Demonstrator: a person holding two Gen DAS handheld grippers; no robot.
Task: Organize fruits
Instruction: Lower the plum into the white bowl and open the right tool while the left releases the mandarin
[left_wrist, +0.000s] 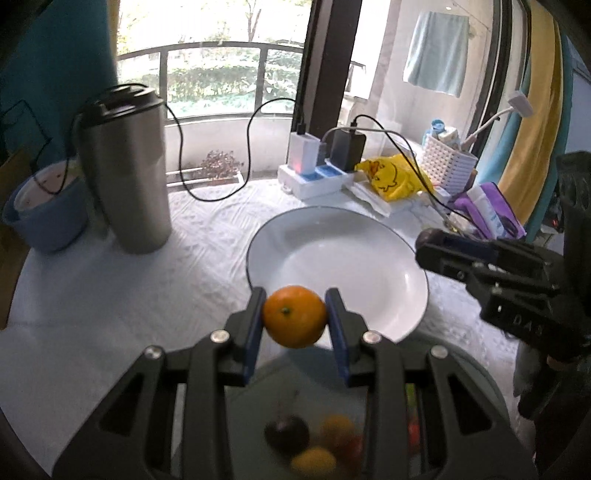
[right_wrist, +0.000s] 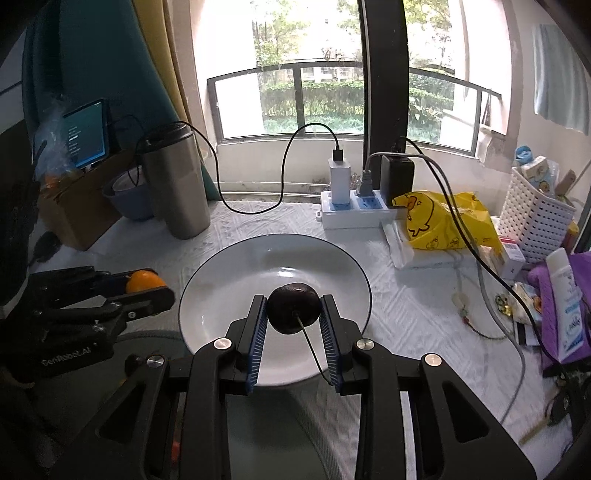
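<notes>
My left gripper (left_wrist: 294, 314) is shut on an orange (left_wrist: 294, 315) and holds it just above the near-left rim of the white plate (left_wrist: 354, 236). My right gripper (right_wrist: 293, 314) is shut on a dark cherry (right_wrist: 293, 306) with a long stem, held over the near part of the empty plate (right_wrist: 236, 273). The left gripper with the orange (right_wrist: 144, 282) shows at the left of the right wrist view, the right gripper (left_wrist: 428, 243) at the right of the left wrist view. A grey bowl (left_wrist: 476, 373) below the left gripper holds several blurred fruits (left_wrist: 314, 439).
A steel tumbler (left_wrist: 125, 173) and a blue bowl (left_wrist: 48, 210) stand at the far left. A power strip (right_wrist: 354, 210) with chargers and cables, a yellow duck bag (right_wrist: 443, 221), a white basket (right_wrist: 535, 218) and purple packs (right_wrist: 569, 295) crowd the back and right.
</notes>
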